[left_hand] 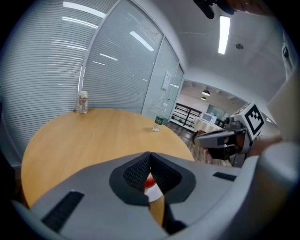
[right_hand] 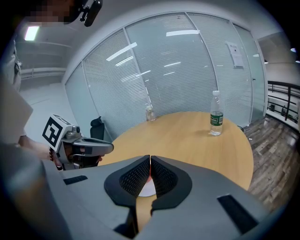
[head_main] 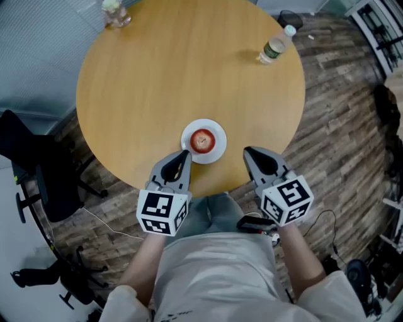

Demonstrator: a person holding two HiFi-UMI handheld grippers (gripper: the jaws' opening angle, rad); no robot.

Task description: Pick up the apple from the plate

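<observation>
The left gripper [head_main: 185,153] and the right gripper [head_main: 247,151] both have their jaws pressed together on nothing, tips over the near edge of the round table [head_main: 189,69], with the apple [head_main: 202,139] on its white plate [head_main: 218,148] just ahead between them

Bottle [head_main: 275,45], jar [head_main: 115,12], black chair [head_main: 38,165]

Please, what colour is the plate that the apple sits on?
White. The plate under the red apple shows best in the head view.

round wooden table [head_main: 157,75]; plank floor [head_main: 340,126]
</observation>
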